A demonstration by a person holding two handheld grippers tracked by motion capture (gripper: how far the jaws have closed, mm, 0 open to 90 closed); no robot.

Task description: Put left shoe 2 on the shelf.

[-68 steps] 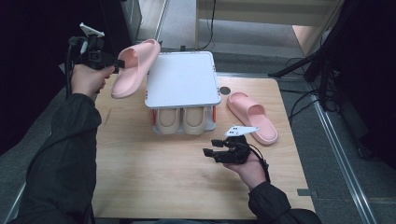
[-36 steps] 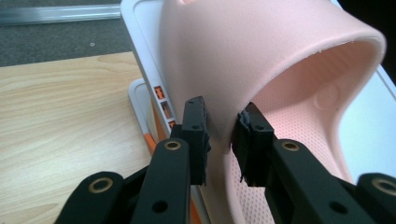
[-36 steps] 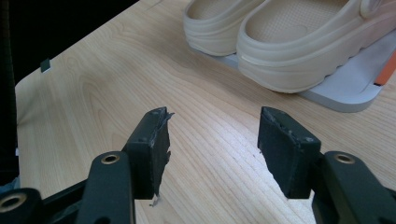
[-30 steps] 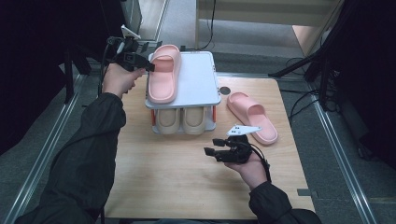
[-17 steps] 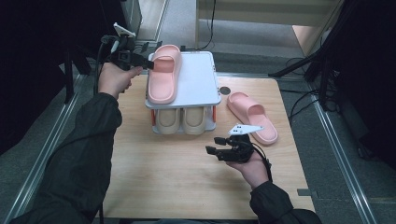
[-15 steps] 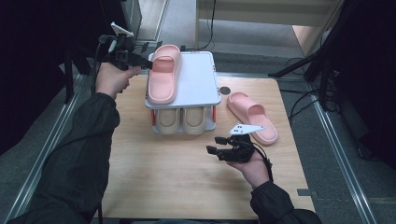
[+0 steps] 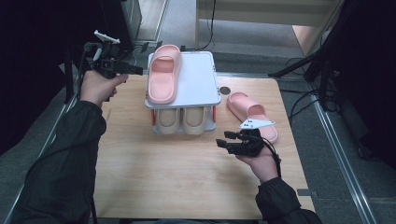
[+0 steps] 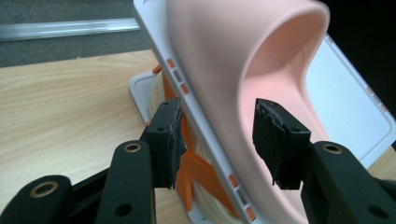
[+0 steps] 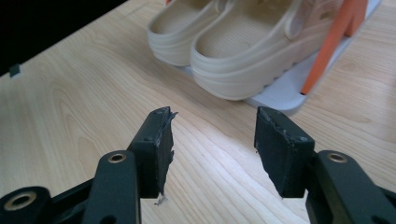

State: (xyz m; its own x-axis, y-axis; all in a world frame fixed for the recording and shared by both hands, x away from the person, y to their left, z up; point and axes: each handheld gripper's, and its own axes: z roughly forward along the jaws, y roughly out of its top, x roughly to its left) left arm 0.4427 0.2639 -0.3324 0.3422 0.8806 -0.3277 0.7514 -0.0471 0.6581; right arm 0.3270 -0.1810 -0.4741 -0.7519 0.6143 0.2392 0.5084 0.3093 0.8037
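The second pink slipper [image 7: 252,114] lies on the desk [image 7: 187,177] at right of frame, long axis diagonal, just above my right gripper [image 7: 224,141], which is open and empty. My left gripper [image 7: 140,70], upper left, has just been opening off the racked slipper [image 7: 163,72].

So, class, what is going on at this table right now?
A person holds a hand-held gripper in each hand. The left hand-held gripper has just been opening: its jaws stand apart beside a pink slipper that lies on the top shelf of a small white shoe rack. A beige pair of shoes sits on the shelf below. The second pink slipper lies on the wooden table, right of the rack. The right hand-held gripper is open above the table, holding nothing.
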